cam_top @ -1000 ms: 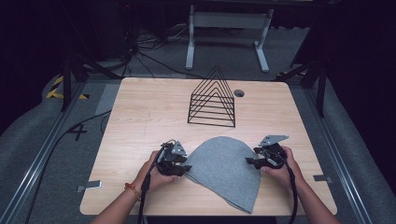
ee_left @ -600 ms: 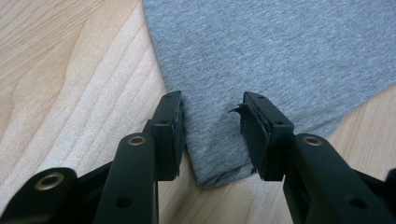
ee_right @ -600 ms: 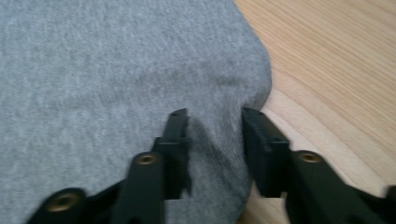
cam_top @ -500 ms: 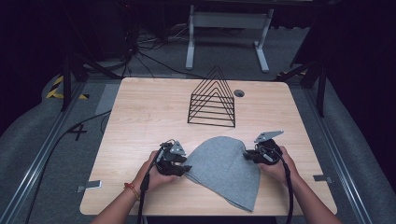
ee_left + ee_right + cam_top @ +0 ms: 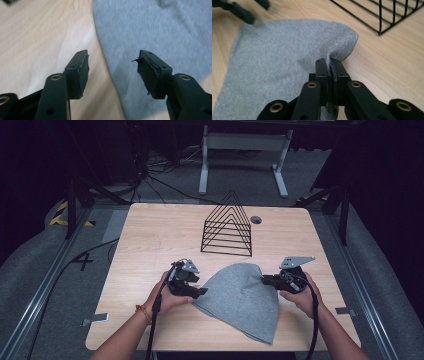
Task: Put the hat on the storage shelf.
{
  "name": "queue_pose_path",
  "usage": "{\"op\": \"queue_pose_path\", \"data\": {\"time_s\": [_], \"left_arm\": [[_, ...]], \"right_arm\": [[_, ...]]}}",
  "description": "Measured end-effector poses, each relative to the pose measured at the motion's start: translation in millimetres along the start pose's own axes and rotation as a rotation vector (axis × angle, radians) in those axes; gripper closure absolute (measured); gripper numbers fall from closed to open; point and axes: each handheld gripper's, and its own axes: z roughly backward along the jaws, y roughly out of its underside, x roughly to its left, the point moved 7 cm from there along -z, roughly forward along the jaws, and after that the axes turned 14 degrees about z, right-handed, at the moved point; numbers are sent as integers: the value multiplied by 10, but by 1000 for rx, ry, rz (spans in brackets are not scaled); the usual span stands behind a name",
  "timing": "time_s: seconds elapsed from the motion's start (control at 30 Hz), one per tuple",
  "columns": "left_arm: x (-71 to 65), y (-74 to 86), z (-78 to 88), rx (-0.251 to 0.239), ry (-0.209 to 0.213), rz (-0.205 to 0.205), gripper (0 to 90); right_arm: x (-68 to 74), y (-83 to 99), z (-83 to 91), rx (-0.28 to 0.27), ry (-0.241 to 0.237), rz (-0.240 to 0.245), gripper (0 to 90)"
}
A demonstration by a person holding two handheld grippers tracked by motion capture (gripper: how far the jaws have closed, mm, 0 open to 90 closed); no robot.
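A grey cloth lies flat on the wooden table, with its right top corner lifted into a fold. My right gripper is shut on that fold; in the right gripper view its jaws pinch the grey cloth tight. My left gripper sits at the cloth's left edge. Its jaws have just been opening and stand apart, with nothing pressed between the pads. Below them, the edge of the grey cloth runs across the bare wood.
A black wire rack with triangular dividers stands behind the cloth at mid-table, and its base lies close to the right gripper's front right. A small round hole marks the tabletop behind the rack. Cables trail from both grippers toward the near edge.
My right gripper closed on the cloth's right corner and rose a little, pulling it into a fold. My left gripper's jaws opened wider and shifted slightly at the left edge.
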Motion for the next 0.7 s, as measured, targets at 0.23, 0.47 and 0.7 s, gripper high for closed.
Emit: {"op": "queue_pose_path", "data": {"time_s": [0.23, 0.47, 0.7], "left_arm": [[82, -309, -333, 34, -36, -17, 388], [118, -426, -469, 19, -43, -19, 391], [13, -417, -508, 8, -75, -71, 519]], "right_arm": [[64, -95, -5, -11, -11, 63, 860], [106, -118, 29, -13, 8, 105, 860], [123, -138, 61, -19, 25, 125, 857]]}}
